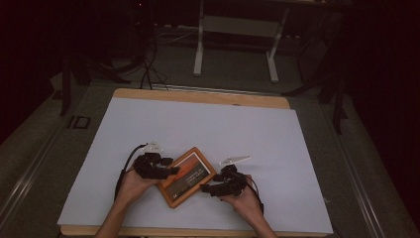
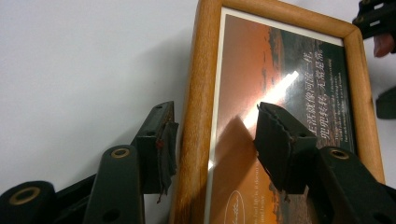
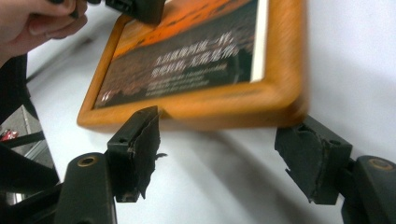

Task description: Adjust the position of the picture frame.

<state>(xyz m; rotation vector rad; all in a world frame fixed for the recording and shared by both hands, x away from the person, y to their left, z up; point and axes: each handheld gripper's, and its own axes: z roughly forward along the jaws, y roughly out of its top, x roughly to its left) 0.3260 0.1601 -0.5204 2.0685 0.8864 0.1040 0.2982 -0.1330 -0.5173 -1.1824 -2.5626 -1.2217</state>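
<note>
Wooden and orange-brown, the picture frame (image 1: pixel 187 176) lies flat near the tabletop's (image 1: pixel 208 124) front edge, showing a sunset print with white Chinese characters too blurred to read surely. The left gripper (image 2: pixel 217 140) has jaws apart astride the frame's edge; the right gripper (image 3: pixel 224 149) gapes beside it.

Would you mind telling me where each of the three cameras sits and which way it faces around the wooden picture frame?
High view: fixed above the near edge, looking forward and down on the white table; both forearms enter from below, the left gripper and right gripper flanking the picture frame.
Left gripper view: rides the left gripper, looking along the frame; open jaws straddle its rail.
Right gripper view: rides the right gripper, low at the frame's edge; jaws open, the person's left hand beyond.
Shared: the frame, in all three.
</note>
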